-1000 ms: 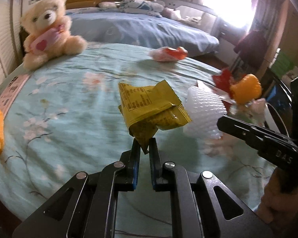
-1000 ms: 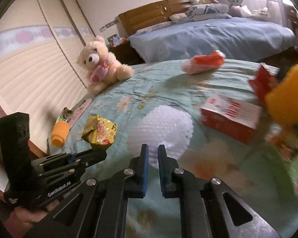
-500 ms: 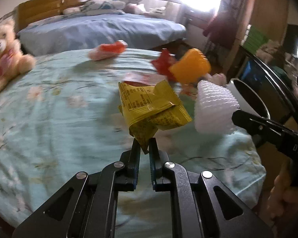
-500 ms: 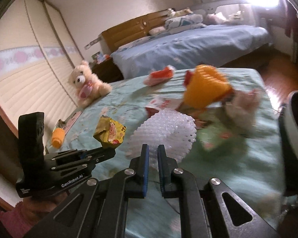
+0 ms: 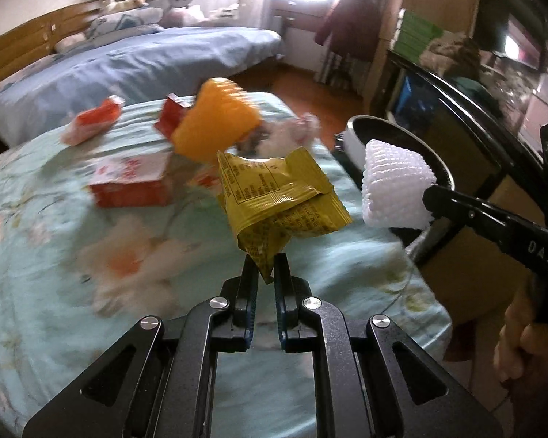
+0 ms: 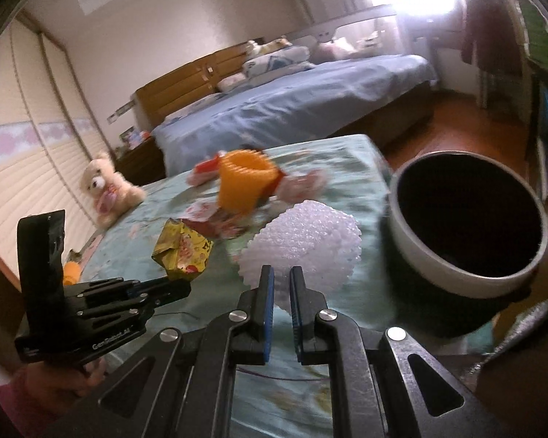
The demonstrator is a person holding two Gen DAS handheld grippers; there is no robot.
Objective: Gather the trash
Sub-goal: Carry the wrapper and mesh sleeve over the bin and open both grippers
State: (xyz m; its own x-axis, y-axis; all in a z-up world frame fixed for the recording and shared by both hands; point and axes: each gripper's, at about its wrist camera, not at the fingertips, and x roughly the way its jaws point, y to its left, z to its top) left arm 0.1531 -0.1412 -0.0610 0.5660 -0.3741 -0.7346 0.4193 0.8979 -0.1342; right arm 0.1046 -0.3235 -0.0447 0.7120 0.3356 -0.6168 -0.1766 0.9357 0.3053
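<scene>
Carrying trash toward the bin [image 6: 467,226], the left hand-held gripper [image 5: 265,273] pinches a crumpled yellow wrapper [image 5: 277,200] by its lower corner, while the right hand-held gripper [image 6: 281,281] is clamped on a white foam net [image 6: 303,244]. Both pieces ride clear of the table [image 5: 36,292], just short of the bin's rim. More litter lies farther from the bin: an orange foam sleeve [image 6: 244,182] and a red carton [image 5: 131,182].
</scene>
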